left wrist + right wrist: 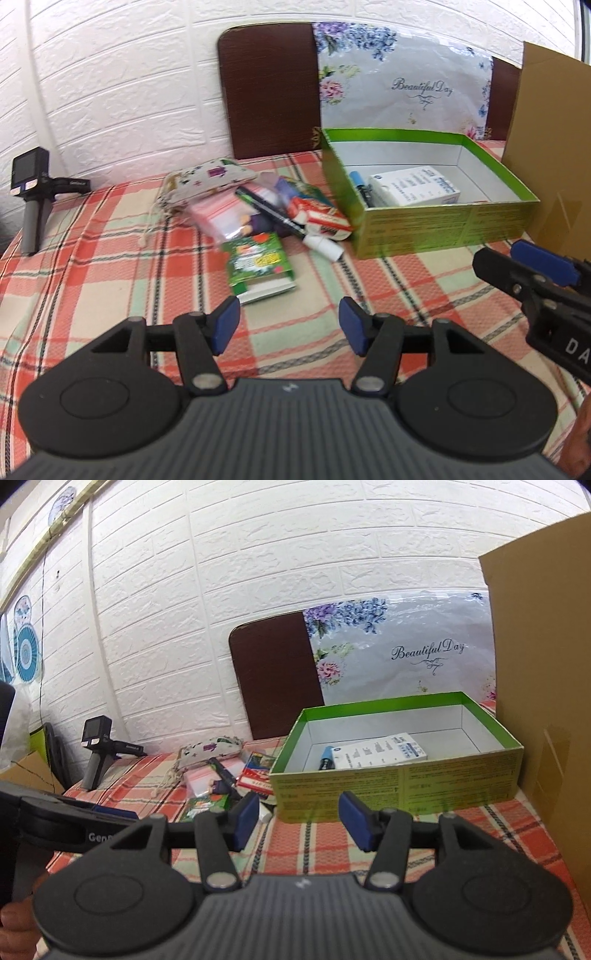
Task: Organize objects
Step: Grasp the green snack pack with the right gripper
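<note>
Cardboard green box [436,225] sits at our two o'clock on checked cloth [110,277]; both grippers' [289,321] [297,819] jaws gape wide, empty.

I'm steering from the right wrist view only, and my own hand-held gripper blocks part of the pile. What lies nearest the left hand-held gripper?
Observer: A green packet lies flat on the cloth just ahead of the open left hand-held gripper, not touching it.
Operator: Anything lying across the pile?
Observer: A black pen runs diagonally over the pink zip bag.
Operator: What's at the pen's near end?
Observer: A white tube lies there, close to the green box at its front left corner. I cannot tell whether they touch.
</note>
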The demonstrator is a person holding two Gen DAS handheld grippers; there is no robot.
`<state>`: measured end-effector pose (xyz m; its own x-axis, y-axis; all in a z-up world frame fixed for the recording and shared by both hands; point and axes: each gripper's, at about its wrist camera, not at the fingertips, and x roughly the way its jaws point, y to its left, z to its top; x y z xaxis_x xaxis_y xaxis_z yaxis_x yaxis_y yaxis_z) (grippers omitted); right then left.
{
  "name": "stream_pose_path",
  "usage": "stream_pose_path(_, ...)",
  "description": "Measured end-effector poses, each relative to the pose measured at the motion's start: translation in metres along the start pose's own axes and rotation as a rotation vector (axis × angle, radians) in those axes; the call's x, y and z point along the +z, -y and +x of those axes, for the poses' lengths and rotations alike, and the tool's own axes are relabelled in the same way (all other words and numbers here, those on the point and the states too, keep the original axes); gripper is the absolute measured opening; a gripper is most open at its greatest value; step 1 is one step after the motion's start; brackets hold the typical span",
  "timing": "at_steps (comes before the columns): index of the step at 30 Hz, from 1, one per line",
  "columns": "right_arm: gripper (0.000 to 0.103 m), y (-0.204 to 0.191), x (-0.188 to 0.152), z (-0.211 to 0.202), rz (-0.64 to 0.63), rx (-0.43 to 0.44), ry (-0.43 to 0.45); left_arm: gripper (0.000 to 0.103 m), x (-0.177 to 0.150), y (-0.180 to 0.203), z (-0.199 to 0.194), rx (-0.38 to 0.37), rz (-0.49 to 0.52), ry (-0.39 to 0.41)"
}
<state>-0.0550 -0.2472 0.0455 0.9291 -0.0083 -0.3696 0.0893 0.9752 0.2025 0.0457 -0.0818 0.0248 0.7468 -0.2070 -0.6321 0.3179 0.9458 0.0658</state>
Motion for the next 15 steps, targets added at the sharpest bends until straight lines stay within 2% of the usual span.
stream_pose_path(8,0.050,-0.022,-0.009,0.010,-0.045,0.026,-0.043,0.062,-0.017,-0.033,0.006,0.033,-0.053,-0.017)
stream_pose_path(15,0.050,-0.047,-0.025,0.035,-0.116,0.071,-0.123,0.062,-0.033,-0.084,0.026,0.086,-0.185,-0.084)
